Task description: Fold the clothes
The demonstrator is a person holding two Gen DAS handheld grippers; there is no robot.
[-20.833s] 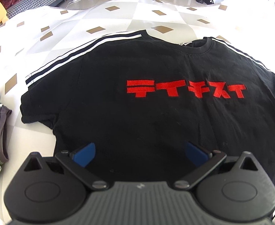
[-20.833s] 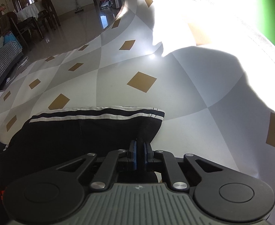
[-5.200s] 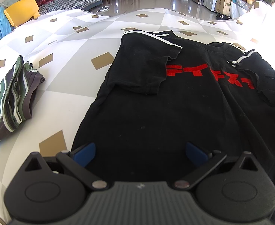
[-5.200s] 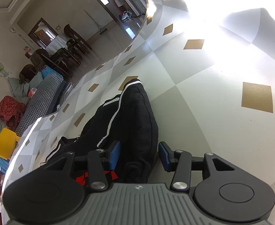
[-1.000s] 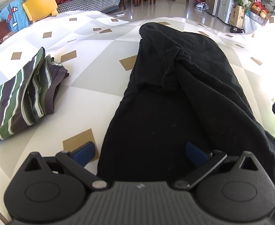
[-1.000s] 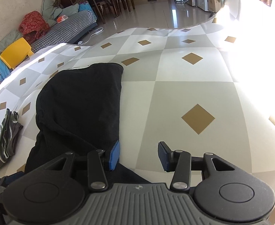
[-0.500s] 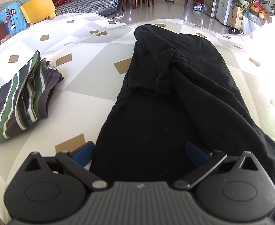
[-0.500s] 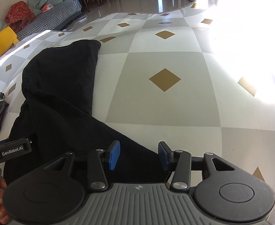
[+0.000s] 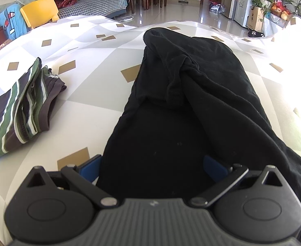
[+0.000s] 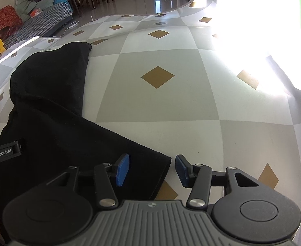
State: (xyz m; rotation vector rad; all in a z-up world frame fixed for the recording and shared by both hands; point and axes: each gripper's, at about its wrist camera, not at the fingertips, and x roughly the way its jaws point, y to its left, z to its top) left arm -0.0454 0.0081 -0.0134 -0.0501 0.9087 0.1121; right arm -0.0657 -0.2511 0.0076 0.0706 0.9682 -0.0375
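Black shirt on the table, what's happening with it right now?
A person is folding the black shirt with a handheld tool in each hand. It lies folded lengthwise into a long strip on the checked tablecloth. The right tool has just been opening and straddles the shirt's near corner without pinching it. The left tool is open over the near end. A striped garment lies folded aside.

Black shirt [image 9: 171,123] lies folded lengthwise on the tabletop [image 9: 84,110], left gripper [image 9: 151,167] over its near end, jaws wide. Striped clothes [image 9: 17,112] left of the shirt.
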